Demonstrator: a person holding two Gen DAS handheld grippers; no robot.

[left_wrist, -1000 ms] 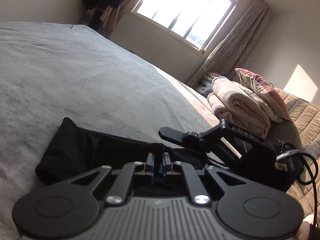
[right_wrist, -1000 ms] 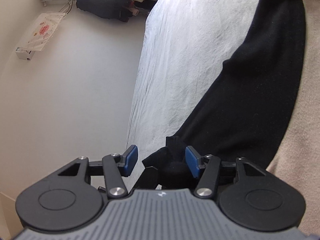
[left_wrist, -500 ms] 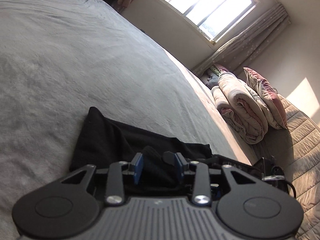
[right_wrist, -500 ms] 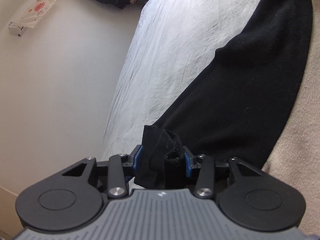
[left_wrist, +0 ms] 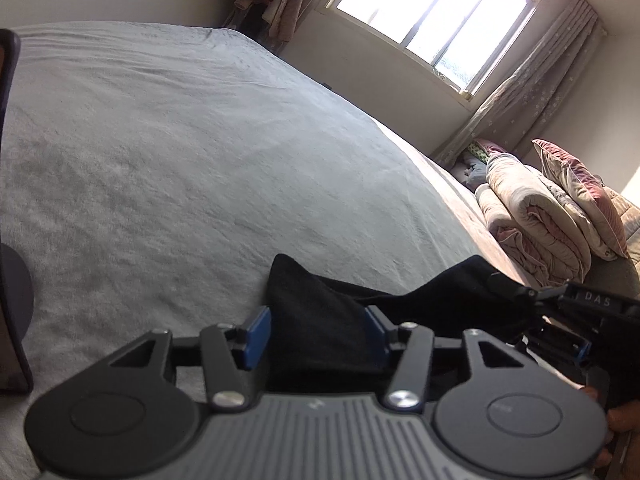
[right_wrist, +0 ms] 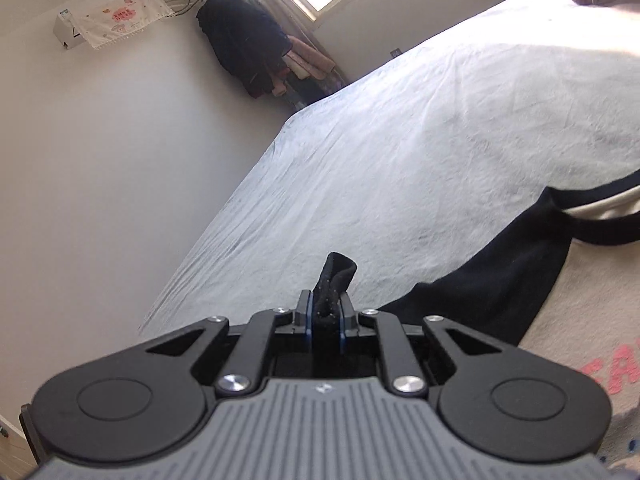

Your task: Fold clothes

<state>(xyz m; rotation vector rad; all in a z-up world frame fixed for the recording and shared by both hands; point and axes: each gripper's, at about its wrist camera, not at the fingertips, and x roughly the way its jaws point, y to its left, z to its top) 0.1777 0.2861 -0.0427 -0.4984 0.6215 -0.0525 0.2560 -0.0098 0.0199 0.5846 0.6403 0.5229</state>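
A big gray bed point(left_wrist: 180, 168) fills the room. Rolled blankets point(left_wrist: 532, 224) and a pillow point(left_wrist: 580, 184) sit at its far corner, under the window point(left_wrist: 432, 20). The black cloth point(left_wrist: 320, 320) lies near the bed's near edge. The left gripper point(left_wrist: 316, 336) is wide open, with the cloth between its blue pads. The right gripper point(right_wrist: 325, 318) is squeezed tight on a bunch of the same cloth.

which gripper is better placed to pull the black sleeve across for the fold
Right. The right gripper is already shut on a bunch of the sleeve. The left gripper has its jaws open, with black cloth between them but not pinched.
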